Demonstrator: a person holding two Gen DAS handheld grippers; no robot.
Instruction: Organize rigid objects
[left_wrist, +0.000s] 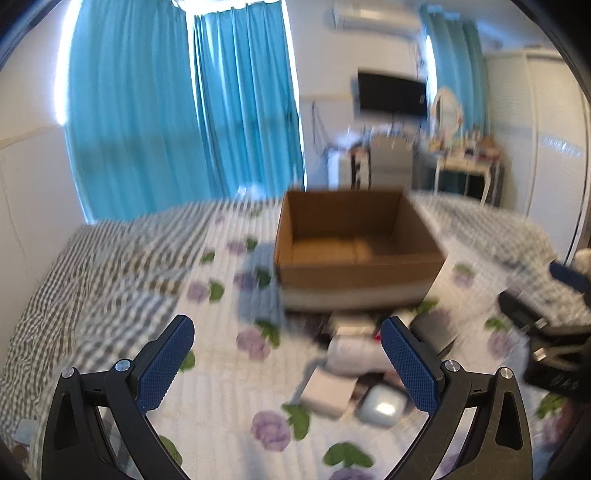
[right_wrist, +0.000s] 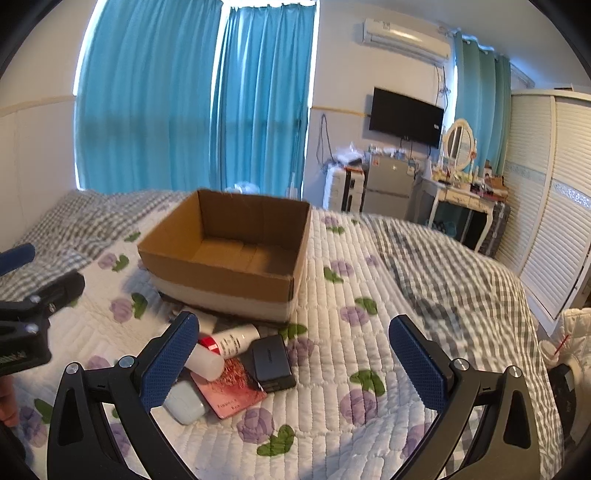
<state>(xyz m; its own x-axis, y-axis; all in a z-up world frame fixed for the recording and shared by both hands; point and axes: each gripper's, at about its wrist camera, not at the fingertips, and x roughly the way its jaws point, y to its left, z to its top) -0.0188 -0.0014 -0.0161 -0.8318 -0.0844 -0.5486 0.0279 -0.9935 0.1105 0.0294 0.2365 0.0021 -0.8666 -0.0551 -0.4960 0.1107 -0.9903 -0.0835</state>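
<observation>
Blue-padded left tongs (left_wrist: 287, 363) fill the lower part of the left wrist view, spread wide and gripping nothing. Between and just beyond the fingertips, a blurred cluster of small objects lies on the floral quilt (left_wrist: 221, 398): a white bottle (left_wrist: 351, 356), a white flat box (left_wrist: 327, 393), a pale blue-grey case (left_wrist: 380, 406) and a dark case (left_wrist: 434, 332) next to the right-side finger. Motion blur prevents finer identification. The cardboard box (left_wrist: 354, 273) stands open-topped on the bed beyond the cluster, directly ahead of the tongs, with nothing visible inside. The other tool shows at the right edge.

Right wrist view: the right tongs (right_wrist: 293, 362) are likewise released, fingers far apart, nothing between the pads. The object cluster sits at the left-side finger, partly hidden behind it. Identifiable items: a white bottle with a red cap (right_wrist: 231, 340), a translucent white bottle (right_wrist: 207, 363) lying across it, a pink card (right_wrist: 232, 391) beneath, a black rectangular case (right_wrist: 271, 363) resting on the card's right side, and a pale blue case (right_wrist: 184, 404) nearest the camera. The cardboard box (right_wrist: 221, 273) stands just behind the cluster, left of the tongs' centreline, interior vacant as far as visible. The right-side finger hovers over bare quilt (right_wrist: 369, 332). The left tool appears at the left edge.
</observation>
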